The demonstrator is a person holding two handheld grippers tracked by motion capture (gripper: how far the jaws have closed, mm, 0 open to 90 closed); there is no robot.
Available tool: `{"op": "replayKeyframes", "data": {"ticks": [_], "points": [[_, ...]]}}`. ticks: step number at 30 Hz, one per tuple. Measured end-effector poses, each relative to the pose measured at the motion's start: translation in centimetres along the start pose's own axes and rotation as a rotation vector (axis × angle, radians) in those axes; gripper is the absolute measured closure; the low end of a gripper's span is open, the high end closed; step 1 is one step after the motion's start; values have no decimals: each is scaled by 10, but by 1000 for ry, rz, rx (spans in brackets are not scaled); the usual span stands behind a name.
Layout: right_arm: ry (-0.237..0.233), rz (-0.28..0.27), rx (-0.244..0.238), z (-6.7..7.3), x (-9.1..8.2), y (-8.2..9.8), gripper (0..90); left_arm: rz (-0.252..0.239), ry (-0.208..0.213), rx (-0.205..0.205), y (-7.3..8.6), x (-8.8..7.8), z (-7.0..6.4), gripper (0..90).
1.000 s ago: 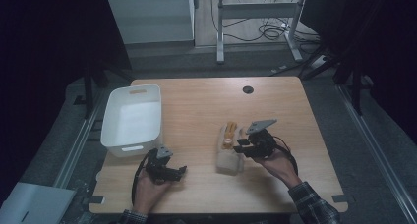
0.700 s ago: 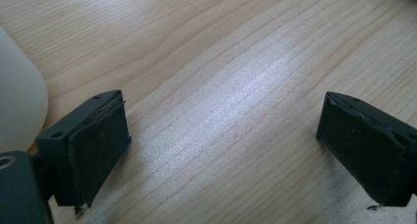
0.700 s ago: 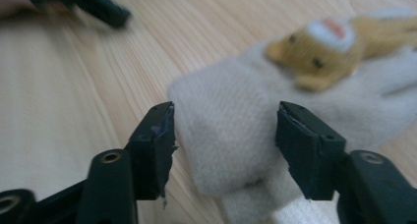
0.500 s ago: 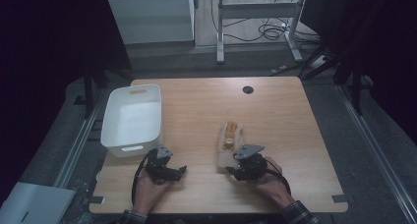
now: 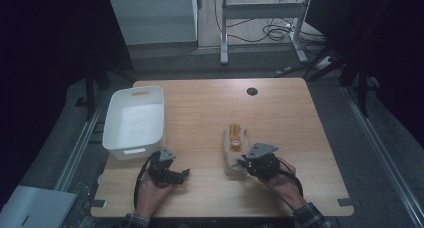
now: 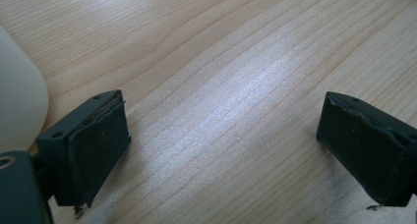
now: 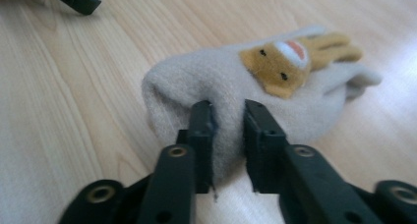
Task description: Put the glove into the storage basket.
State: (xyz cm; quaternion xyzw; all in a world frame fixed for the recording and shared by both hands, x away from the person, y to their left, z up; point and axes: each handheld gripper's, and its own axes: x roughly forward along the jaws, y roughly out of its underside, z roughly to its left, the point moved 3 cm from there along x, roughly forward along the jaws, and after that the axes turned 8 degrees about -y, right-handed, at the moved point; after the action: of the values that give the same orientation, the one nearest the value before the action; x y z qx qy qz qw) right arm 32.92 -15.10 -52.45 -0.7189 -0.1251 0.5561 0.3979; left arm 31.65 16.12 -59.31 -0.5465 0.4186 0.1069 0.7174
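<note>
Soft toy: one item, cream-white plush fabric, oblong and limp; orange-tan animal face sewn on top, with two small dark eyes, a white-and-red patch and two long tan ears pointing away from the person. Lies flat on the wooden table, right of centre in the high view, long axis running near to far. Near end pinched into a raised fold
</note>
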Motion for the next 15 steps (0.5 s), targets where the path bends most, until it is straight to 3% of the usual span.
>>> {"op": "replayKeyframes", "data": {"ticks": [3, 6, 9, 15], "points": [[-48, 13, 48, -1, 7, 9, 648, 0, 0, 0, 0, 0, 0, 55], [-61, 21, 62, 2, 13, 16, 574, 1, -1, 0, 0, 0, 0, 55], [-75, -10, 83, 0, 2, 9, 524, 1, -1, 0, 0, 0, 0, 55], [-45, -30, 104, -13, -18, 8, 517, 0, 0, 0, 0, 0, 0, 55]]}}
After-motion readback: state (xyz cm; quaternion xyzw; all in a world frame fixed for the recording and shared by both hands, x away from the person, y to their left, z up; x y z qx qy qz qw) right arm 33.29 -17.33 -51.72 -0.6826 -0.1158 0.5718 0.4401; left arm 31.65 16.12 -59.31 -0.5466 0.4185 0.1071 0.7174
